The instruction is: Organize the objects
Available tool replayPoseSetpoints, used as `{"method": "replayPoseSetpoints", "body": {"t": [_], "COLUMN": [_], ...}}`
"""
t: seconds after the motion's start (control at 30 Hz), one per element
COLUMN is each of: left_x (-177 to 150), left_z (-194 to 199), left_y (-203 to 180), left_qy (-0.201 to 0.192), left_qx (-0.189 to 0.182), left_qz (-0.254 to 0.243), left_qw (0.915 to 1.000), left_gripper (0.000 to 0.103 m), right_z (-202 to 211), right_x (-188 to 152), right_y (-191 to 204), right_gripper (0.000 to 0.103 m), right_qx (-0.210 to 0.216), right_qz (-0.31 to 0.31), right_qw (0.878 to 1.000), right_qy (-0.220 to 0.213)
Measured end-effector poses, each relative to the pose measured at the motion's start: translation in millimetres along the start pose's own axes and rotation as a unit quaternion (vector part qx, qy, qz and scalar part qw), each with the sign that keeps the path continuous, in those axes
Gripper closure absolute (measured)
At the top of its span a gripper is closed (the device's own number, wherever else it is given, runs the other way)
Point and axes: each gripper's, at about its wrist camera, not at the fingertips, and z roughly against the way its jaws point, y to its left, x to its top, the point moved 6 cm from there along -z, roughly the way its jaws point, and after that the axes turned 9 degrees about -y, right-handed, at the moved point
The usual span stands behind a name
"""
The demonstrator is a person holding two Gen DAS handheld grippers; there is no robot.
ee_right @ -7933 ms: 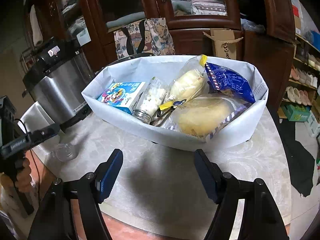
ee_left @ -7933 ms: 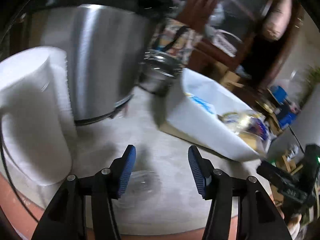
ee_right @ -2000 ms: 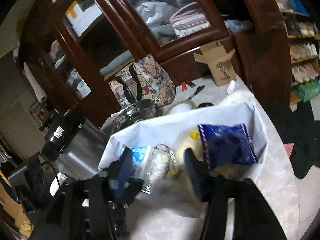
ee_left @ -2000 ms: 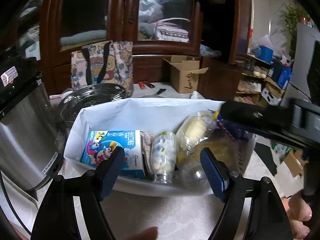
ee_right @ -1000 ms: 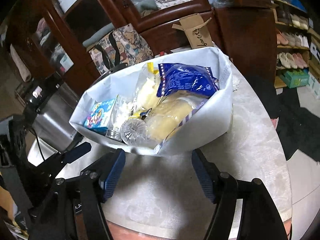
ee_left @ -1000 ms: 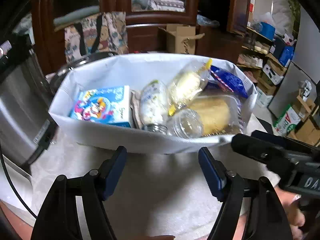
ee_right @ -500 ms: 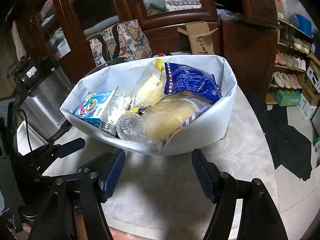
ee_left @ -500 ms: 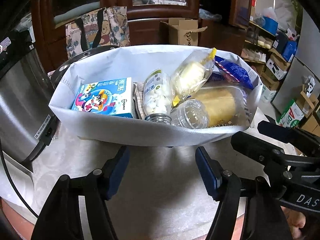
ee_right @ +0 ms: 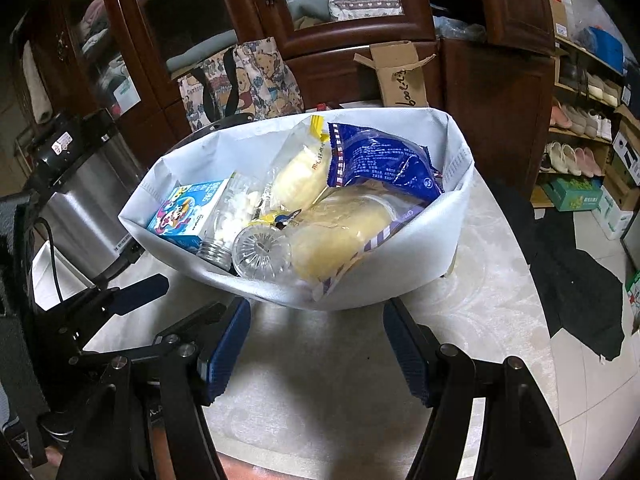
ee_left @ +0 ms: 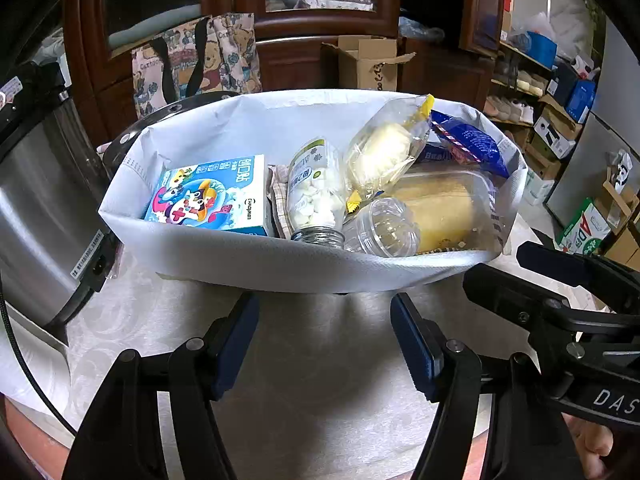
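A white fabric bin [ee_left: 256, 258] [ee_right: 400, 276] stands on the marbled table. It holds a blue cartoon box [ee_left: 208, 196] [ee_right: 186, 210], a jar of white pieces [ee_left: 316, 196], a clear plastic cup on its side [ee_left: 382, 228] [ee_right: 262, 254], a bagged bun [ee_left: 380, 156] [ee_right: 302, 176], a wrapped yellow loaf [ee_left: 440, 208] [ee_right: 340, 232] and a blue snack bag [ee_left: 464, 138] [ee_right: 380, 160]. My left gripper [ee_left: 324, 332] is open and empty just in front of the bin. My right gripper [ee_right: 316, 340] is open and empty beside it, also facing the bin.
A steel cooker [ee_left: 36, 200] [ee_right: 84, 196] stands left of the bin. A bear-print tote [ee_left: 196, 60] [ee_right: 240, 76], a cardboard box [ee_left: 368, 62] and a dark wood cabinet [ee_right: 328, 8] are behind. The table edge [ee_right: 532, 280] drops off at right.
The clear cup, on the table 7.9 s ago, now lies in the bin. Over the last second both open grippers have stayed in front of the bin, shifting only slightly.
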Motion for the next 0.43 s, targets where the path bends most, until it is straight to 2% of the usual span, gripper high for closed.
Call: {"method": "replayPoseSetpoints", "body": {"t": [0.27, 0.43], "left_x": [-3.1, -5.1], "left_z": [-5.9, -6.3], "left_y": [0.3, 3.5], "left_qy": [0.023, 0.024], "left_qx": [-0.021, -0.010], "left_qz": [0.014, 0.019], "left_qw": [0.9994, 0.9995], "left_gripper": [0.040, 0.040], "right_z": [0.5, 1.0], "right_x": [-0.1, 0.2], "right_y": [0.1, 0.1], "right_gripper": [0.034, 0.034], "right_qx": [-0.002, -0.001], "right_qz": [0.001, 0.002], "right_qw": [1.000, 1.000], "right_qy": [0.000, -0.001]}}
